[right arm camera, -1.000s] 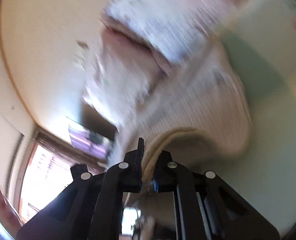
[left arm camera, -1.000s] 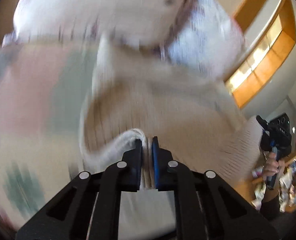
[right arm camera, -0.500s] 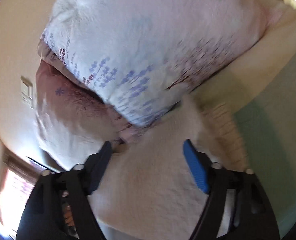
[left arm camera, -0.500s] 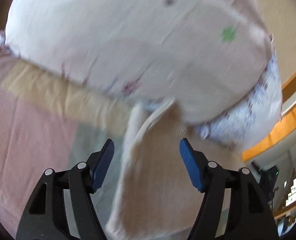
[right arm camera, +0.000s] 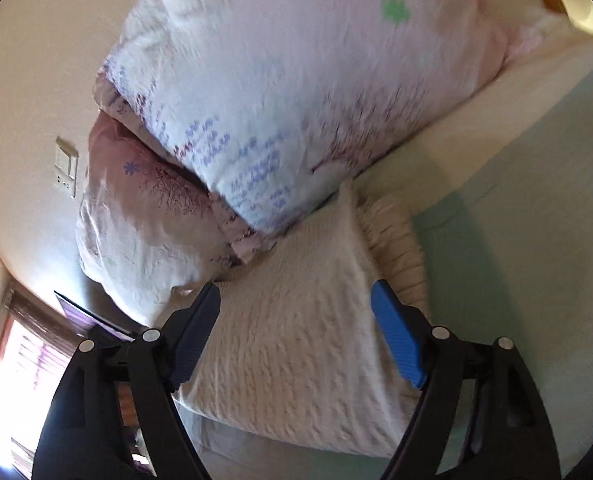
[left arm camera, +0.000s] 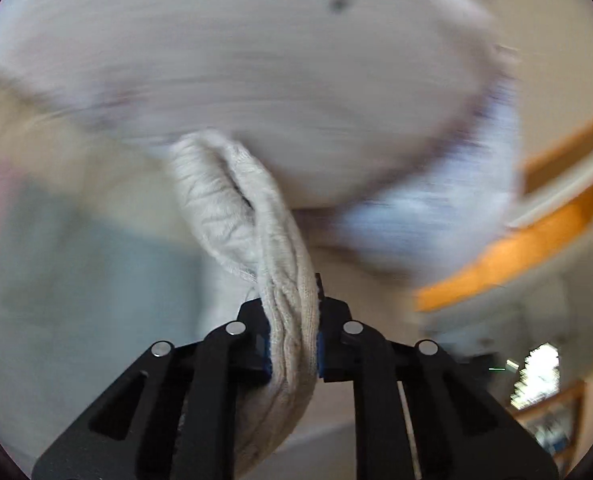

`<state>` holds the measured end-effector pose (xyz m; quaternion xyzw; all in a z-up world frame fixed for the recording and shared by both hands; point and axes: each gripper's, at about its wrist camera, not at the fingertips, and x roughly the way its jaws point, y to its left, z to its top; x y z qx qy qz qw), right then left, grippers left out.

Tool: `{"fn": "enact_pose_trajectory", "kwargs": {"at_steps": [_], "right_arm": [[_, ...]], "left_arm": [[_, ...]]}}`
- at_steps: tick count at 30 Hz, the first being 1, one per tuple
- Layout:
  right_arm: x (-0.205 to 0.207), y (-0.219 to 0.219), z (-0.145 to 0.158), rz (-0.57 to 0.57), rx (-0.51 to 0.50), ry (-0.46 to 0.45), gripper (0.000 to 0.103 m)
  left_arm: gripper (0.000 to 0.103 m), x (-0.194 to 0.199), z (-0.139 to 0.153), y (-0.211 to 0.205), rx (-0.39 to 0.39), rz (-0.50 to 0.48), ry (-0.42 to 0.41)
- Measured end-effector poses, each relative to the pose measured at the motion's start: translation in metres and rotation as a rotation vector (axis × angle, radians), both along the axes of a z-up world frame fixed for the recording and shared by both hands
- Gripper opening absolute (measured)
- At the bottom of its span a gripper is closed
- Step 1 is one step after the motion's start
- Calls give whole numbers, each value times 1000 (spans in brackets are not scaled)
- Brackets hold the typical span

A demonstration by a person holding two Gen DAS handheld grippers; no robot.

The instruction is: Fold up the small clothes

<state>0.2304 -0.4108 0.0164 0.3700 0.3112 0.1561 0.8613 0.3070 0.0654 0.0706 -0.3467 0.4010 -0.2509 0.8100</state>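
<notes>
In the left wrist view, the left gripper (left arm camera: pixel 293 334) is clamped on a bunched fold of the cream ribbed knit garment (left arm camera: pixel 248 216) (background blurred). In the right wrist view, the right gripper (right arm camera: pixel 296 336) stands wide apart, holding nothing, above that knit (right arm camera: pixel 292 344), which lies on the pale green bedsheet (right arm camera: pixel 536 240) beside a floral white pillow (right arm camera: pixel 296 80).

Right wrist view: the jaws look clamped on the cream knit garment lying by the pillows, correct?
Not quite. In the right wrist view the right gripper has its jaws spread open above the cream knit garment, gripping nothing. The garment does lie by the pillows.
</notes>
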Motion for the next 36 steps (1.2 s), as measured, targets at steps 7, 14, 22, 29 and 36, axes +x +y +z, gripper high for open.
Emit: {"fn": "enact_pose_trajectory", "kwargs": {"at_steps": [7,14,22,29,36], "right_arm": [[-5,-33,9,-129,-58,-12,80],[3,-60,0,-52,18,56,85],[54,-31,-19,78,-39,242,73],[74,-37,-11,-43,-162,212,11],[57,-29,-24,72,-127,278,86]], "left_arm": [[20,50,-16,-201,-449,-429,88],[82,21,1,-157,-145,-206,-112],[87,18,-42,-136,327,-179,18],[89,25,-58,-159,376,-204,32],[96,42,-73,-178,375,-199,41]]}}
